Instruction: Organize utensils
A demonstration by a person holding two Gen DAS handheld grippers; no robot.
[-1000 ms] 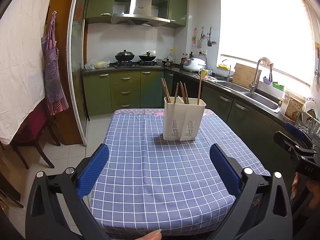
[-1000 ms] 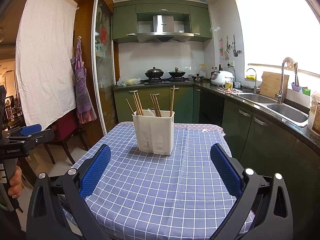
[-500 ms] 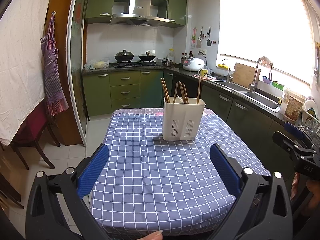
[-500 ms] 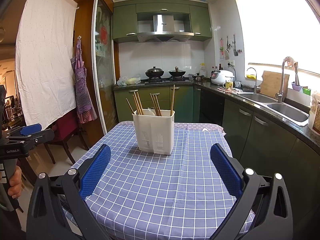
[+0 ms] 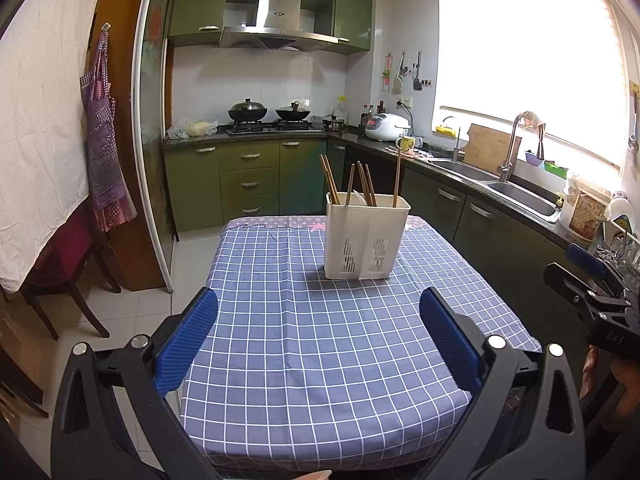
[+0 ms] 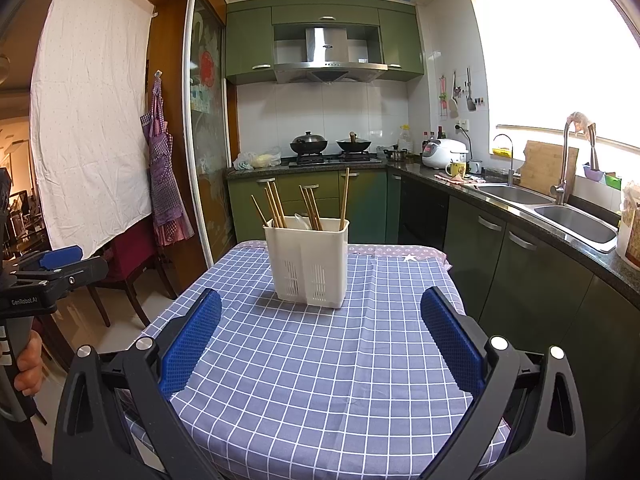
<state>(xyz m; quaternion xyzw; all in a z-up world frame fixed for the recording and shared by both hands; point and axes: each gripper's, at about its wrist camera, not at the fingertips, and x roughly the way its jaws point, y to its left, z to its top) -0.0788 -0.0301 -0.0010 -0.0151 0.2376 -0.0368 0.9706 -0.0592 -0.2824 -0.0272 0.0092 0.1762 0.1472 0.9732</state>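
Black left gripper (image 6: 52,270) (wide open) — "GenRobot.AI" label; chopsticks (image 6: 310,208) upright.

Seven chopsticks (image 6: 344,196), one holder (image 6: 308,260)

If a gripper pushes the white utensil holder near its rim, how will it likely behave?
The white utensil holder looks like thin slotted plastic, so probably light. It stands tall, with chopsticks rising above it, so it may tip, or slide on the checked tablecloth.

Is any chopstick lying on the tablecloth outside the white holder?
No, the chopsticks all stand inside the white holder; the tablecloth around it is bare.
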